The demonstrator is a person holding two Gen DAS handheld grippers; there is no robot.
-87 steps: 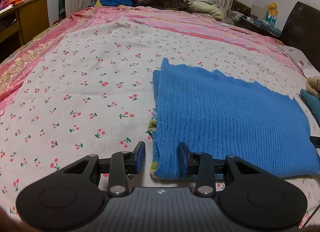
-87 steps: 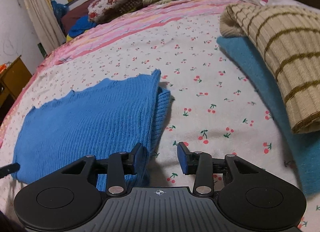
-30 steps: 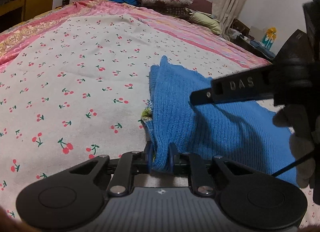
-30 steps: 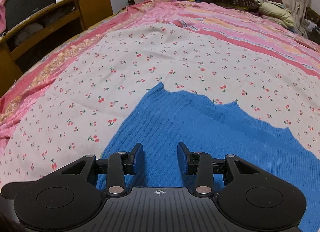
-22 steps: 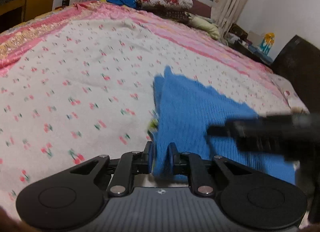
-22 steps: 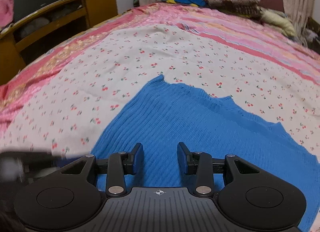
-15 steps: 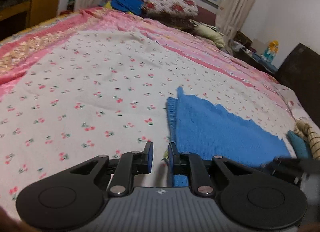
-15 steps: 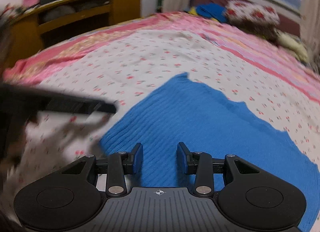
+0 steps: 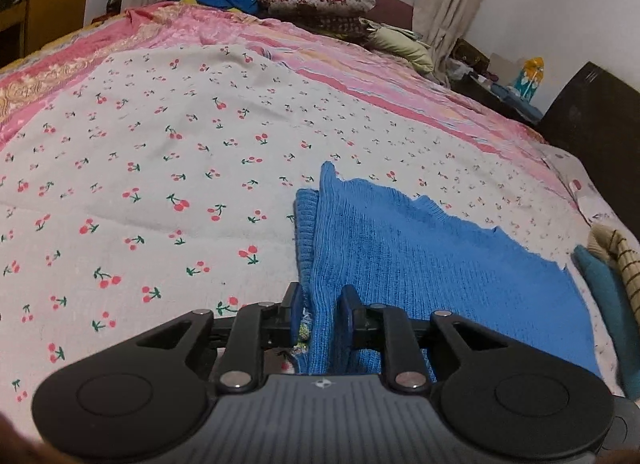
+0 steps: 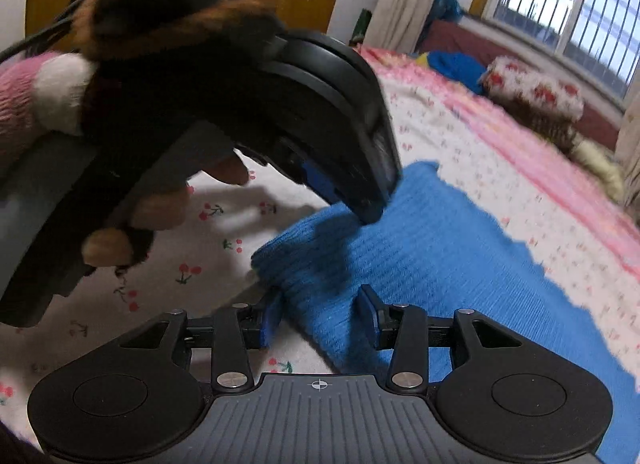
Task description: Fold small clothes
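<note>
Handling blue ribbed knit sweater [image 9: 420,264]: soft, limp | left claw [image 9: 319,306] loosening, edge fold between | right claw [image 10: 319,314] released astride near corner

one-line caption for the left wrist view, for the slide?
Left gripper straddling the near folded edge of a blue ribbed knit sweater, jaws just eased apart, on a cherry-print bedsheet.

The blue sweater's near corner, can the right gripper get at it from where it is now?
Probably yes. The right gripper already straddles the folded edge of the blue sweater, pads not yet pressing. The left gripper works the same edge close by, so crowding is the only obstacle.
</note>
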